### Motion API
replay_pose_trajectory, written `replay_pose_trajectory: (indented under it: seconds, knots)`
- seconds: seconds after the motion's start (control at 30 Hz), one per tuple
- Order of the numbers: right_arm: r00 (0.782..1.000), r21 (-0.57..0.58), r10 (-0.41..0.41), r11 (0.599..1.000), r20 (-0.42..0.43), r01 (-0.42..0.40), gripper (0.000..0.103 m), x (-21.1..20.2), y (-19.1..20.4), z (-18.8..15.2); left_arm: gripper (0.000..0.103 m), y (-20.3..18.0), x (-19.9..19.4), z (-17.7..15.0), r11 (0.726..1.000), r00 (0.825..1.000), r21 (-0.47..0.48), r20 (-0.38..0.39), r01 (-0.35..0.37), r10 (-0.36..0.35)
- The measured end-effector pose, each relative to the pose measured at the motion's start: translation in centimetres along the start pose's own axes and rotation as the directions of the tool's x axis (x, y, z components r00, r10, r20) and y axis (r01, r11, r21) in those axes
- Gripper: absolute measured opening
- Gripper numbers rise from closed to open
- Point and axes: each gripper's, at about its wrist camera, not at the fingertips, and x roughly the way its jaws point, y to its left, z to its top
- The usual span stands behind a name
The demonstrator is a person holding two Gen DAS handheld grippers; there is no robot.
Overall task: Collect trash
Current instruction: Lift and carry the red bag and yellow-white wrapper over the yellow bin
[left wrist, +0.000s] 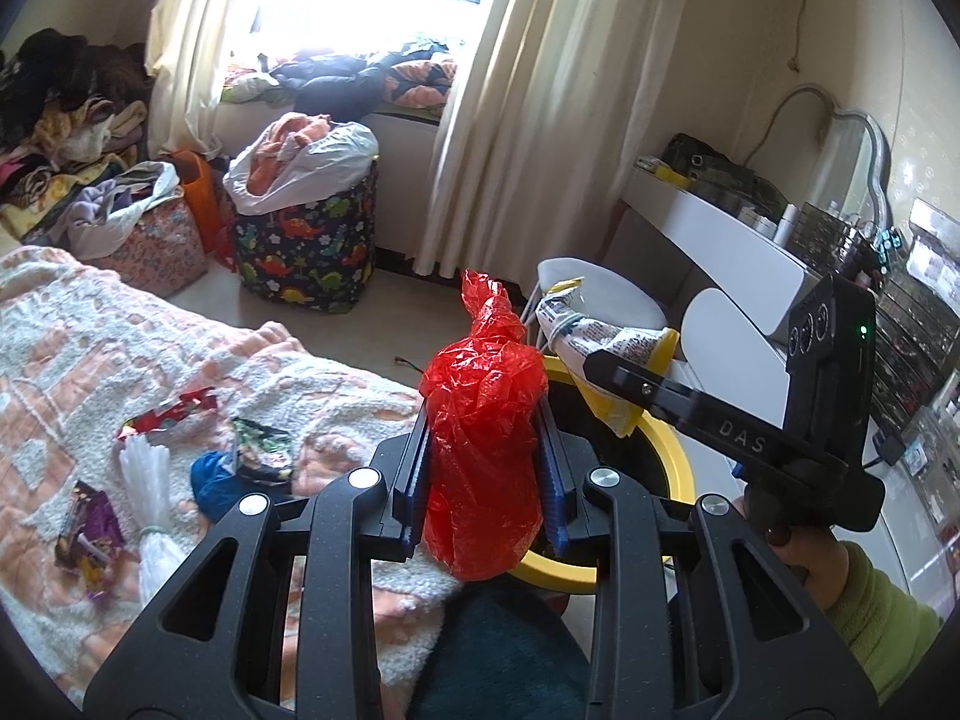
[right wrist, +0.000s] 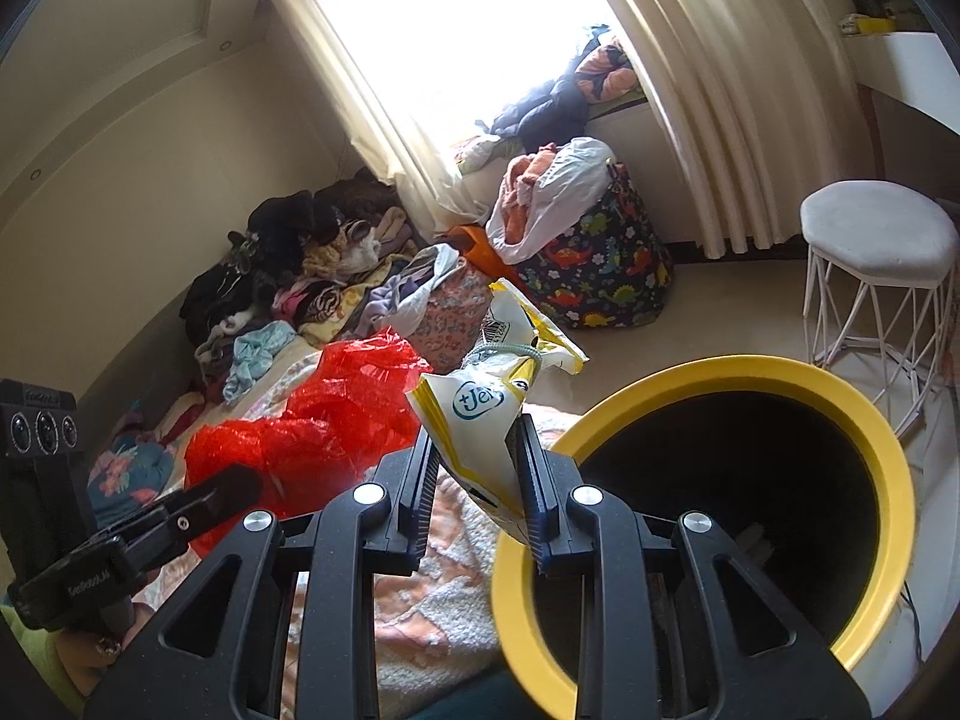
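Jaws clamp snack bag (right wrist: 480, 420), yellow-rimmed bin (right wrist: 888, 480), red bag (right wrist: 324, 420)

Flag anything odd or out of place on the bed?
Yes: loose trash still lies on the blanket: a red wrapper, a purple wrapper, a tied white bag and a dark packet beside a blue cloth. None is in the bin yet.

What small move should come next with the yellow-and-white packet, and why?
Probably carry the right gripper a little further over the yellow-rimmed round bin, then open. Its yellow-and-white crinkled packet sits over the rim, not yet the dark opening.
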Motion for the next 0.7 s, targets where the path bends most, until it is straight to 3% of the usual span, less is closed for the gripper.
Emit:
replay_pose_trajectory:
  seconds: [0.7]
  knots:
    - [0.993,0.082,-0.109,0.991,0.038,0.106,0.024,-1.0,-5.0,0.6,0.023,-2.9,3.5,-0.9,0.996,0.997,0.065,-0.057,0.057,-0.053]
